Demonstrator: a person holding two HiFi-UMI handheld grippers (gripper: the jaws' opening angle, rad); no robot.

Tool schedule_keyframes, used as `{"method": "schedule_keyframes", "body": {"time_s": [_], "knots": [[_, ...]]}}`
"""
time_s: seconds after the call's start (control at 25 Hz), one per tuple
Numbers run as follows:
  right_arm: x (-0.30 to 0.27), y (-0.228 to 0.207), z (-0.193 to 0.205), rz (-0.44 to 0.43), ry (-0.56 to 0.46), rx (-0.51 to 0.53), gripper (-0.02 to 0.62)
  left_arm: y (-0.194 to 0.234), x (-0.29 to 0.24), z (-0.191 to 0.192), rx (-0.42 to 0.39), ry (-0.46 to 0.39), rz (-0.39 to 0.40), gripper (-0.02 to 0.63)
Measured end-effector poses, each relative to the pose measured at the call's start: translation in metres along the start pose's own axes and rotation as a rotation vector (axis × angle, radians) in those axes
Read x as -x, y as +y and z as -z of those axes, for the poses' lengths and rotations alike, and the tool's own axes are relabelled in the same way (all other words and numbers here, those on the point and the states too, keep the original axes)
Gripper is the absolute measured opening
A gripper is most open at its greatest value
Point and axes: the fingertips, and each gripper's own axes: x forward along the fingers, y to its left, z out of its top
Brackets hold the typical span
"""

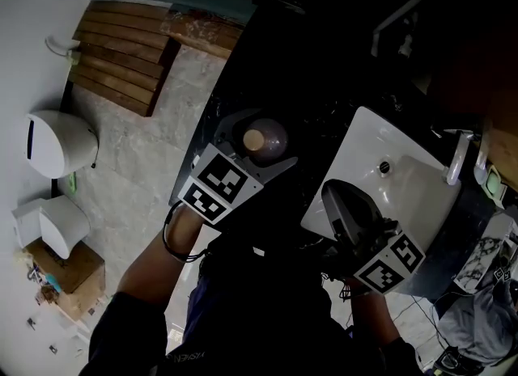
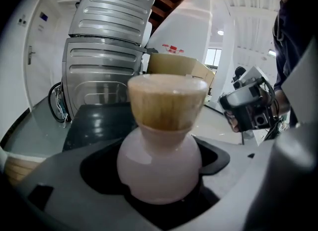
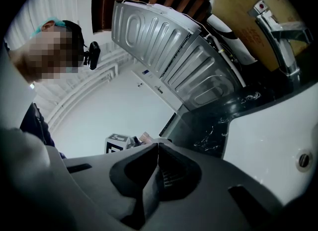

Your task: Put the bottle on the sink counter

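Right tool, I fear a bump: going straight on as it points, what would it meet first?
Probably the left tool, shut on the bottle, seen just beyond the shut right tool's tips; depth is unclear, so it might pass beside it.

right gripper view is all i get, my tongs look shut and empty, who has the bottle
observer: The left tongs are shut on the bottle, gripping its round pale pink body.
operator: is it over the counter
observer: In the head view it is above the black counter, to the left of the white sink. I cannot tell whether it touches down.
operator: is it capped
observer: Yes, a wooden cap sits on top, and the bottle is upright.
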Motion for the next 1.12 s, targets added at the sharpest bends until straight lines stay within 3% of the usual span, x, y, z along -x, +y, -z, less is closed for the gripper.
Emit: {"method": "schedule_keyframes", "body": {"time_s": [0.76, 1.12], "knots": [[0.008, -0.014, 0.0, 0.013, -0.001, -0.02, 0.026, 0.006, -0.019, 0.02, -0.009, 0.131, -0.094, 0.403], [0.007, -0.013, 0.001, 0.003, 0.001, -0.024, 0.026, 0.006, -0.024, 0.022, -0.059, 0.133, -0.117, 0.403]]}}
